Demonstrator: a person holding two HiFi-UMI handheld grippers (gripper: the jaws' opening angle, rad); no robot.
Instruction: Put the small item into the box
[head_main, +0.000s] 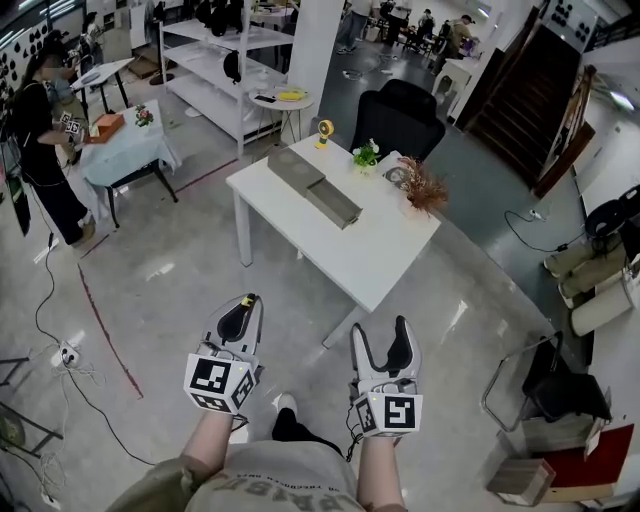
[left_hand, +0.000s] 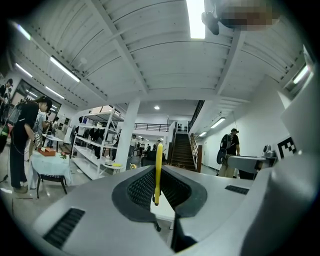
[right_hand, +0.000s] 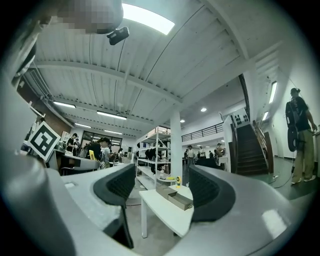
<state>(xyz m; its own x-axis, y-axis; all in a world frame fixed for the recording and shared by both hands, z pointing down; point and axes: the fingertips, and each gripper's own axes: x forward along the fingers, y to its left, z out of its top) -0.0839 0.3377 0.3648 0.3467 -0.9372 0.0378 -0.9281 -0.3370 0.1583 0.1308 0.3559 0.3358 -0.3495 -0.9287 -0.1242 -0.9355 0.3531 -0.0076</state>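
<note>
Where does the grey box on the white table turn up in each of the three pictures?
Head view: the box is upper middle, on the table.
Left gripper view: not in it.
Right gripper view: the box is low centre, on the table.
Shared landmark: the stairs, right of centre in the left and right gripper views.

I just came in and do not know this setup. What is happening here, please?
A person holds two grippers and stands some way from the white table. The left gripper is shut on a thin yellow item, held upright between its jaws. The right gripper is open and empty. The grey box lies on the table; the item is not yet in it.
</note>
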